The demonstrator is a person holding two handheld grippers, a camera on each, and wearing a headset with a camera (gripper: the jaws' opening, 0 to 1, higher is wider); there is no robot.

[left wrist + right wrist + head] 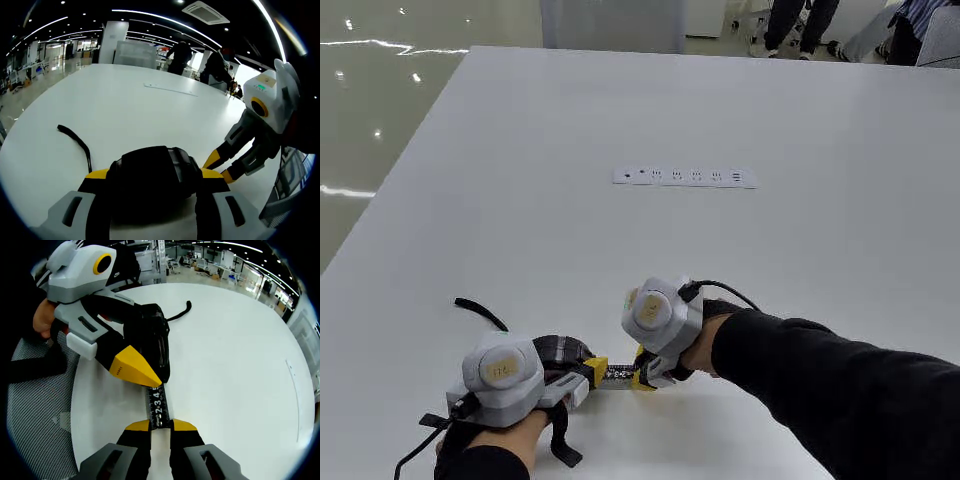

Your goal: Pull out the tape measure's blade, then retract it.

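— Your workbench (pixel 620 120): white, broad, plain. Far centre on it: one white socket strip (pixel 685 177). On your left: glossy floor (pixel 380 110), lamp reflections.

— Above you: dark ceiling (pixel 75 9), long light strips (pixel 150 16), one air vent (pixel 205 12). Far side: white pillar (pixel 111 42), people standing (pixel 181 56). Near you: one grey mesh chair (pixel 35 370).

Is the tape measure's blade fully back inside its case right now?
No, a short numbered stretch of blade runs from the case to the right gripper, which is shut on it.
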